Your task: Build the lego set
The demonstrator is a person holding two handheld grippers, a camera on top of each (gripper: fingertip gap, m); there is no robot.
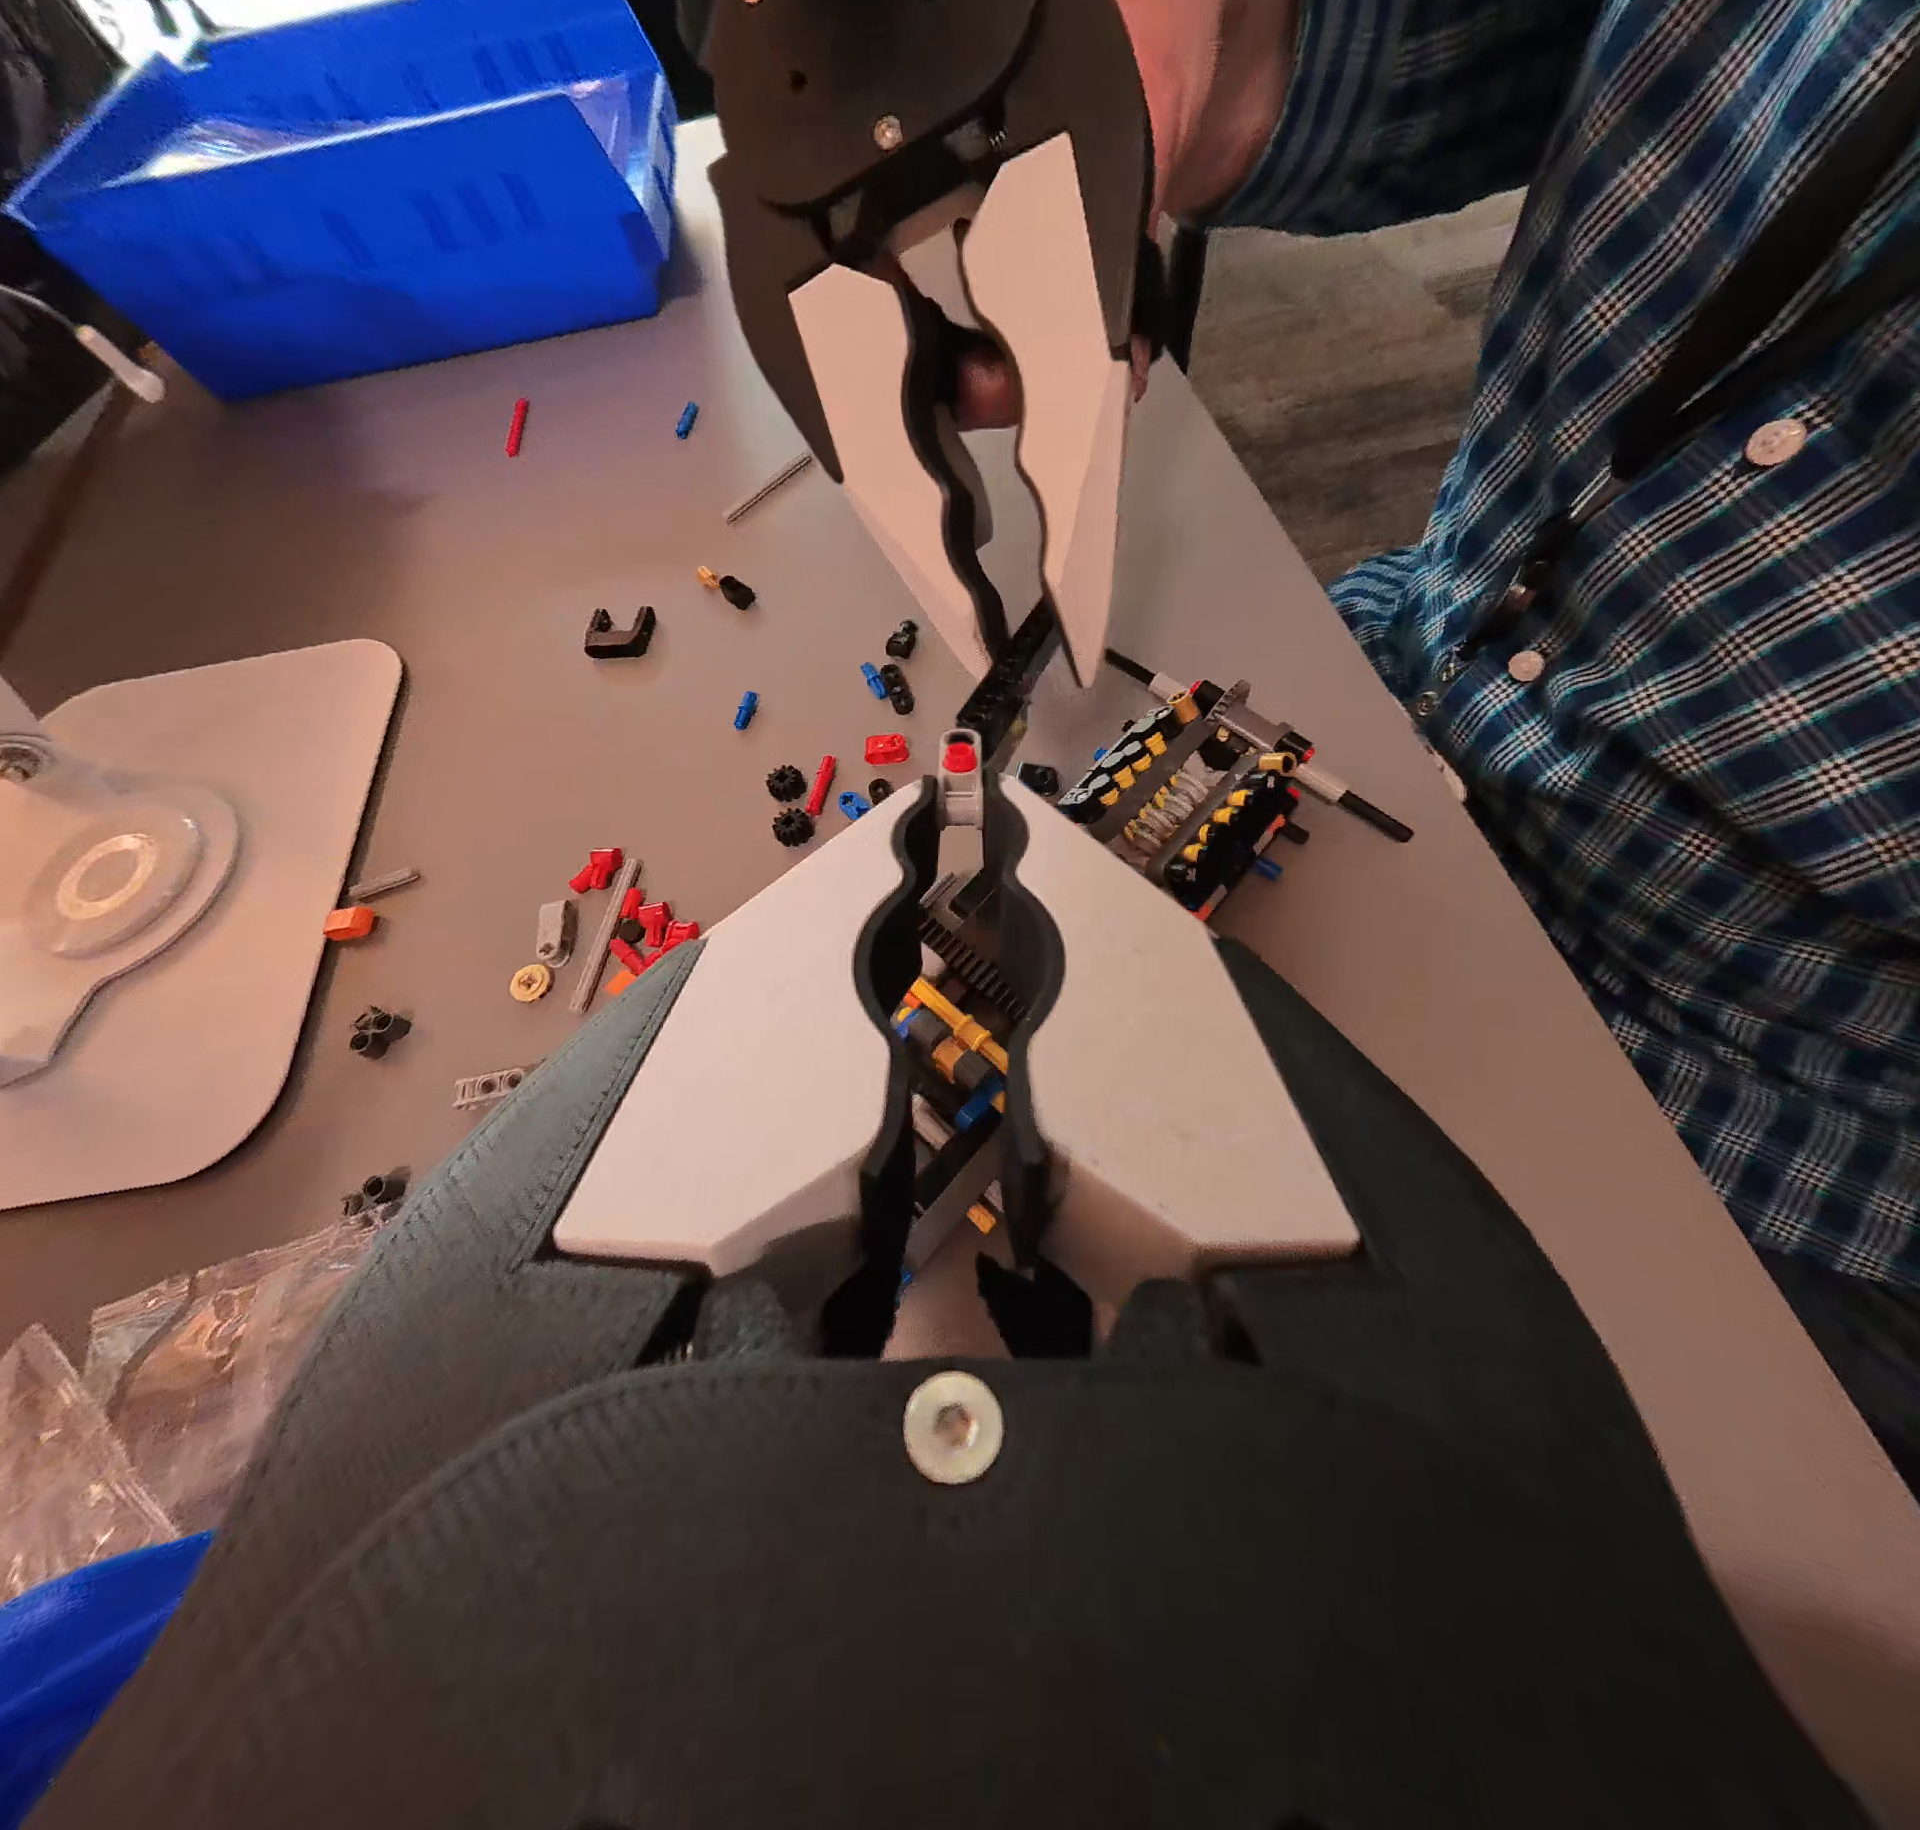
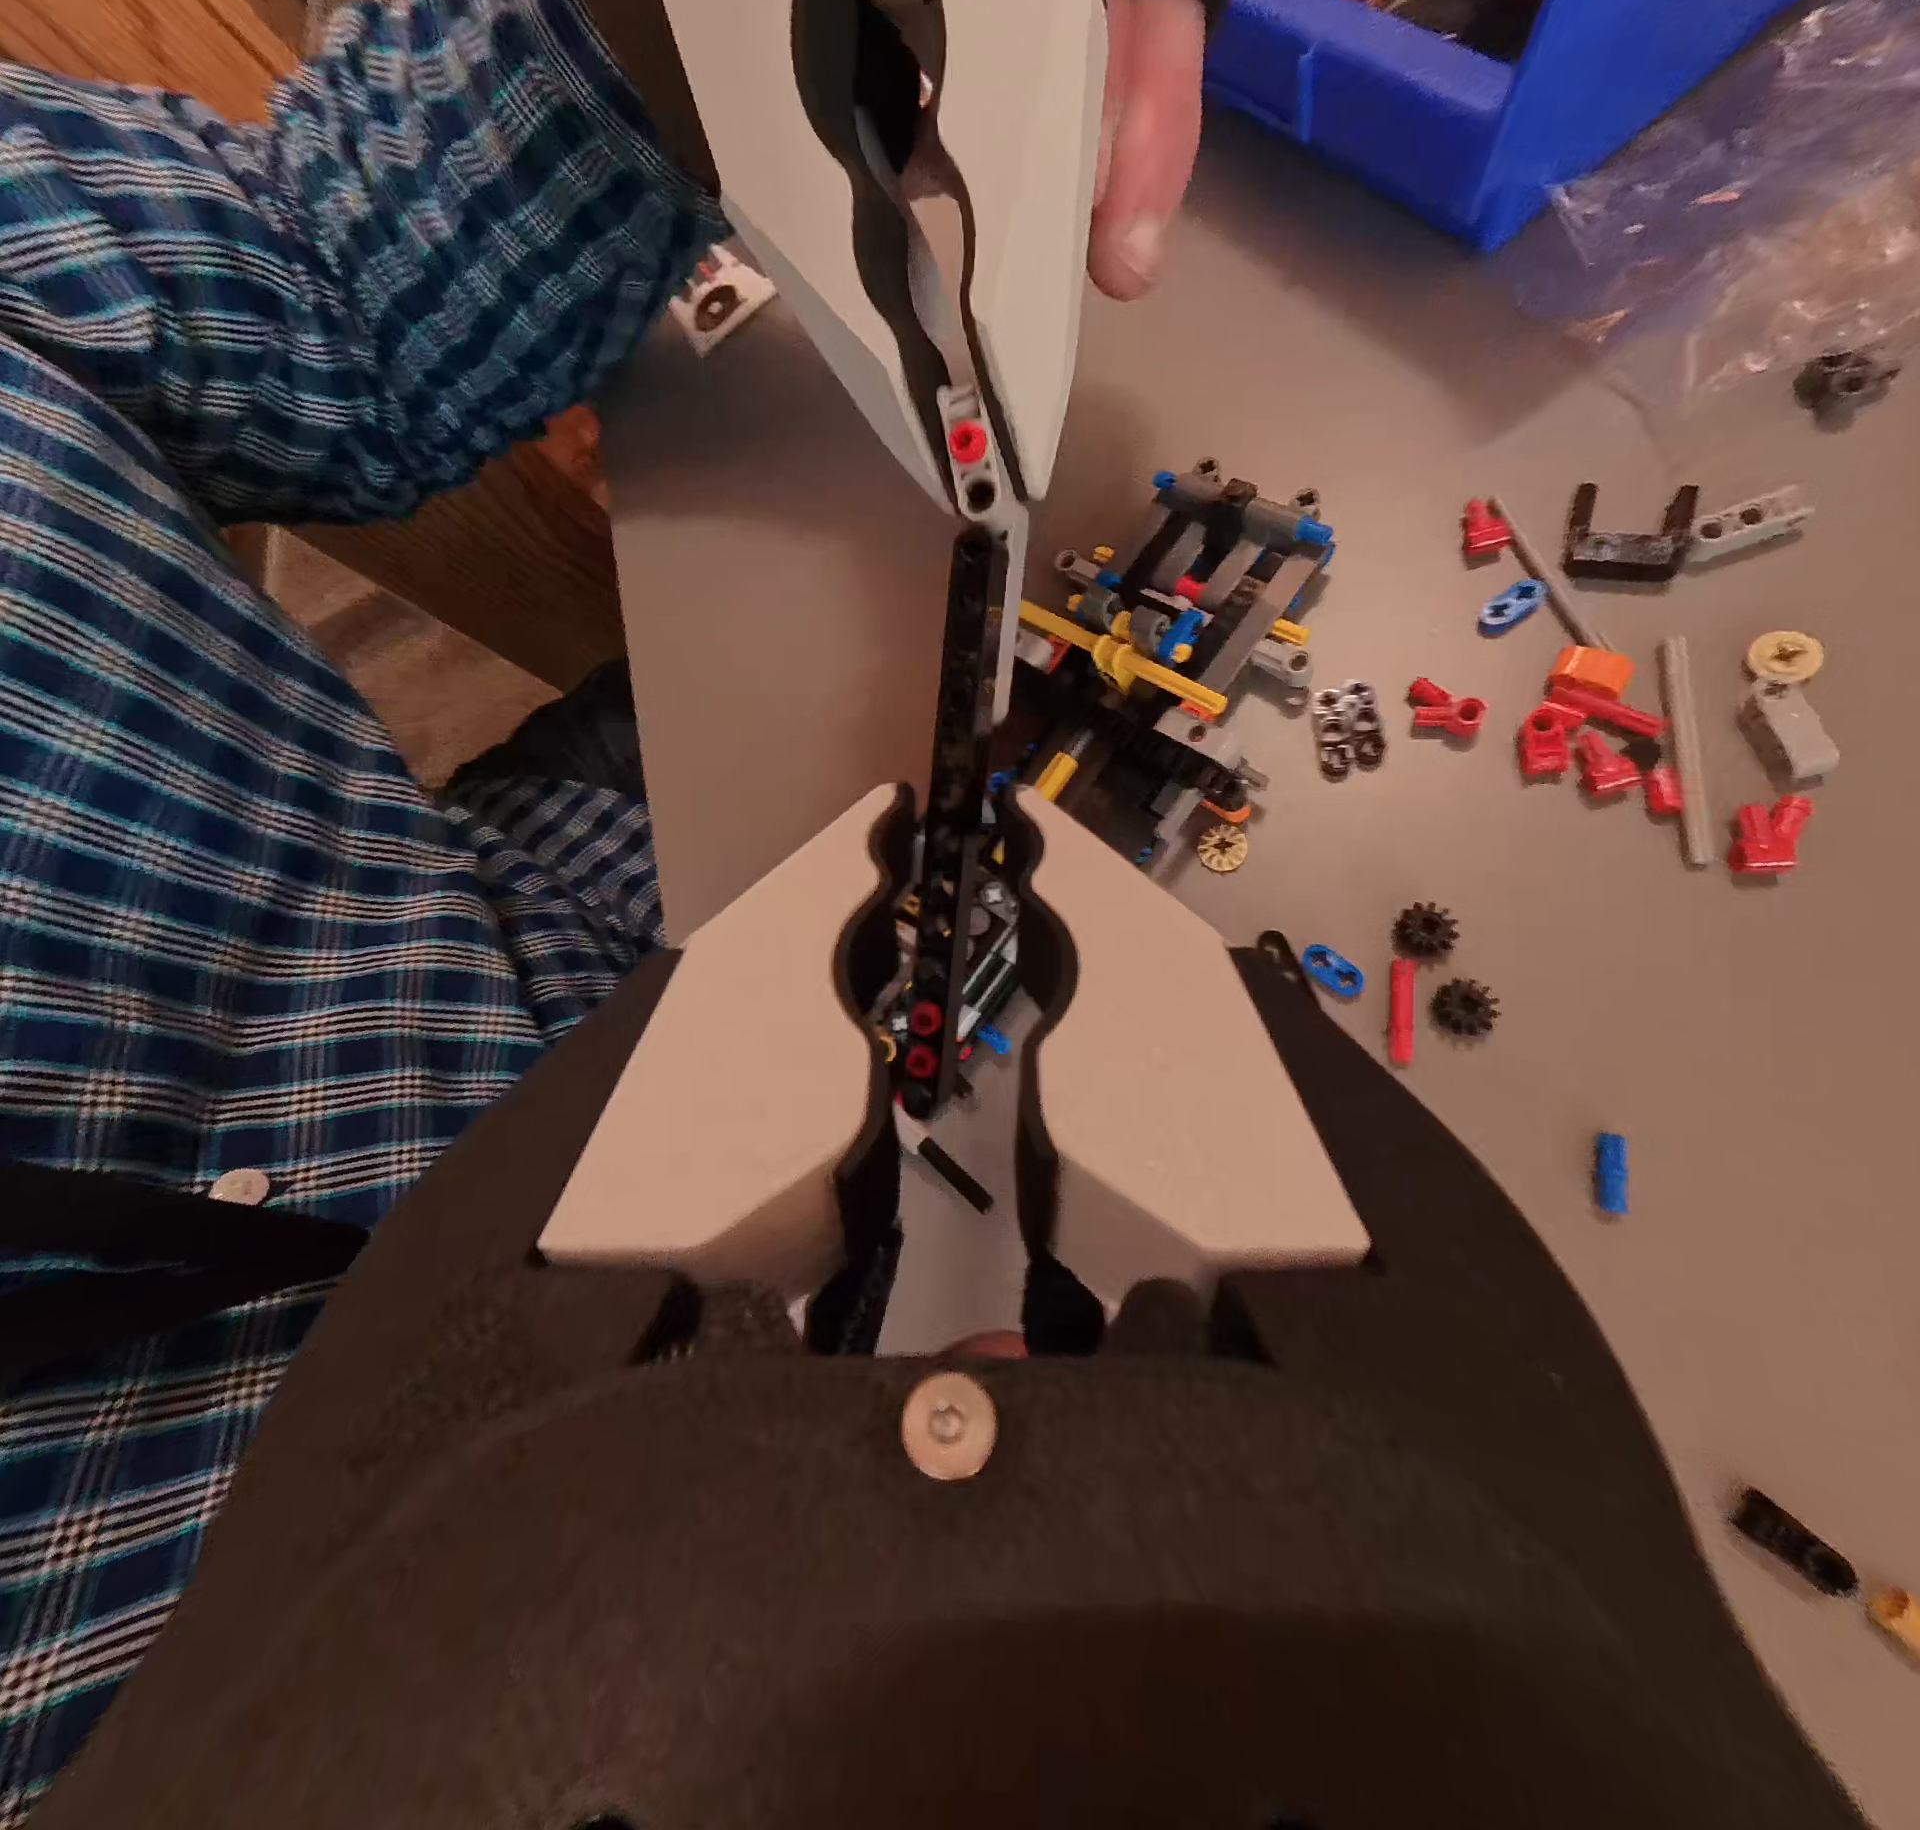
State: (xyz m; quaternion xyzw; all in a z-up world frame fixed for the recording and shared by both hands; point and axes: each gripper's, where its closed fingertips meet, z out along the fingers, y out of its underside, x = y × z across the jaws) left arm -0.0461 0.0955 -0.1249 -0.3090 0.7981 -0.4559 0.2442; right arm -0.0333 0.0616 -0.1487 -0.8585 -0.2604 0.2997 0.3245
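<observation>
Grey desk [image 2: 1351, 1209], blue plastic bin [image 1: 343, 211] far beyond left claw [image 1: 961, 793], which pinches a short grey lego beam with red pin [image 1: 958, 762]. Right claw [image 2: 961, 814] clamps a long black lego beam [image 2: 961, 741], tips nearly touching; partly built assembly [image 2: 1174, 658] just beside.

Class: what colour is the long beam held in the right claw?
Black long beam, shown best in the right wrist view.
</observation>
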